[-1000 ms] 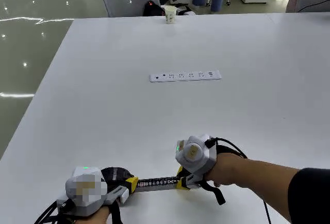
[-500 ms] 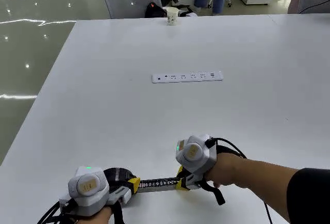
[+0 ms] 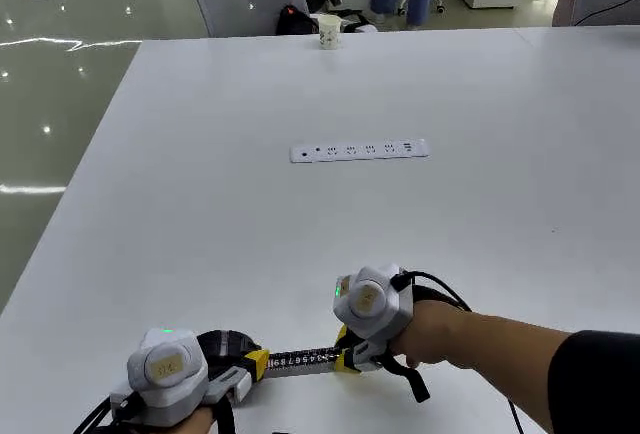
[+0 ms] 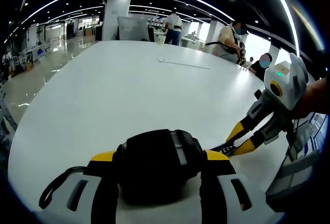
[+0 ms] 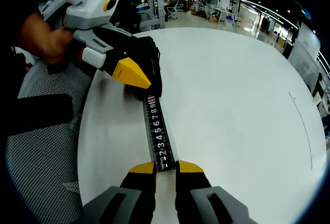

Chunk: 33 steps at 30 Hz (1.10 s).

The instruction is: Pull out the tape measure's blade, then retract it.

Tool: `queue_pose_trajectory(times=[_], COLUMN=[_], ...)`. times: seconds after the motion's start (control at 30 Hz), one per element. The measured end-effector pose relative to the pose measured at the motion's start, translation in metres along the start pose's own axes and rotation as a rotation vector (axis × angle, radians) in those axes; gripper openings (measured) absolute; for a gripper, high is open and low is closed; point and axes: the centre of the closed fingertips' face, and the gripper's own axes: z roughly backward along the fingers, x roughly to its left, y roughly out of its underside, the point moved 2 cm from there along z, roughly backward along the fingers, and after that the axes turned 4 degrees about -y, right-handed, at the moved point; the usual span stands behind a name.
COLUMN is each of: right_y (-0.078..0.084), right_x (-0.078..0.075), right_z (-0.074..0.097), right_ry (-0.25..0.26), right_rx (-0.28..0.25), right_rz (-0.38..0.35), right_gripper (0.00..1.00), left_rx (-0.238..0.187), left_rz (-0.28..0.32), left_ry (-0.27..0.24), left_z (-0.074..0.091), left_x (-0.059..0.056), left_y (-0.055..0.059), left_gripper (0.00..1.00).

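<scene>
The black tape measure case (image 4: pixel 157 164) rests on the white table (image 3: pixel 300 234) near its front edge, and my left gripper (image 4: pixel 160 157) is shut around it with yellow-tipped jaws on both sides. A short stretch of numbered blade (image 5: pixel 156 128) runs out from the case (image 3: pixel 225 344) to my right gripper (image 5: pixel 165 168), which is shut on the blade's end. In the head view the left gripper (image 3: pixel 238 356) is at bottom left, the right gripper (image 3: pixel 345 354) a short way to its right, and the blade (image 3: pixel 300 359) lies between them.
A white power strip (image 3: pixel 358 149) lies mid-table. A paper cup (image 3: pixel 328 29) stands at the far edge. The table's left edge drops to a glossy floor (image 3: pixel 50 104). A mesh chair seat (image 5: pixel 36 146) sits beside the table's near edge.
My right gripper has edged slightly left toward the case, so the exposed blade looks a little shorter. The left gripper and case have stayed put.
</scene>
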Motion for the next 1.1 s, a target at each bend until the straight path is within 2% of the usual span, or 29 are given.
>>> queue_pose_trajectory(times=[1.1], right_y=[-0.013], right_x=[0.004], right_z=[-0.008], right_ry=[0.001], right_rx=[-0.024], right_rz=[0.007], right_gripper=[0.11], left_rx=[0.017], left_rz=[0.009], left_ry=[0.014], left_z=[0.0], left_x=[-0.001], left_y=[0.0], left_gripper=[0.59])
